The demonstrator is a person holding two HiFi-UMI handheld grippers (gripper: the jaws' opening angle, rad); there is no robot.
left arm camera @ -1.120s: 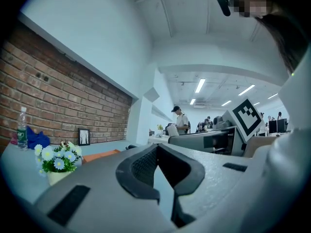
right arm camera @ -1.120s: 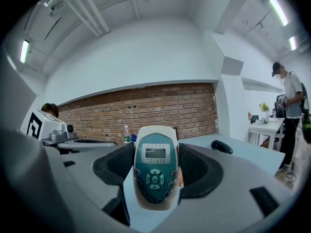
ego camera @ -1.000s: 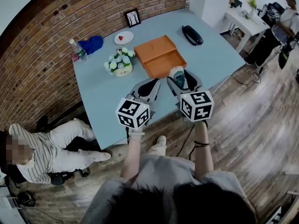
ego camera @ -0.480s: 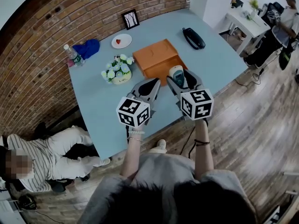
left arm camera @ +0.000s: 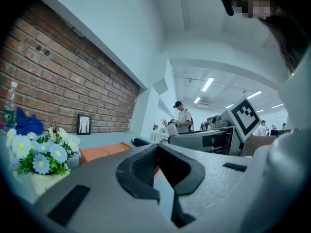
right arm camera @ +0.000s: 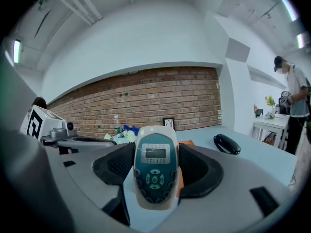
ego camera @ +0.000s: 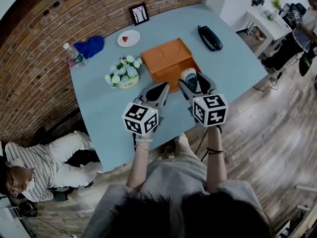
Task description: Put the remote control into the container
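— Person (ego camera: 47, 157) on the floor, off the left edge of the desk (ego camera: 99, 108)?
— Yes, striped top, pale trousers, legs stretched out.
— Far left corner?
— Water bottle (ego camera: 73, 55) and blue cloth (ego camera: 90, 45), just beside each other. Then flower pot (ego camera: 122, 73) nearer the middle, with white plate (ego camera: 129, 38) and framed picture (ego camera: 139, 14) along the far edge.
— Left gripper (ego camera: 159, 89)?
— Hovering over the near edge, jaws pressed together, nothing between them. Same in its own view: dark pads (left arm camera: 141, 166) meeting at the tips.
— Container (ego camera: 168, 58)?
— Orange, mid-desk, just beyond both grippers.
— Remote control (ego camera: 188, 77)?
— Clamped upright in the right gripper (ego camera: 194, 83), one jaw on each long side, screen and buttons facing that gripper's camera. Held above the near edge, on the near side of the container, not inside it.
— Further right?
— Black handset (ego camera: 210, 37) toward the far right corner, well apart from the container.
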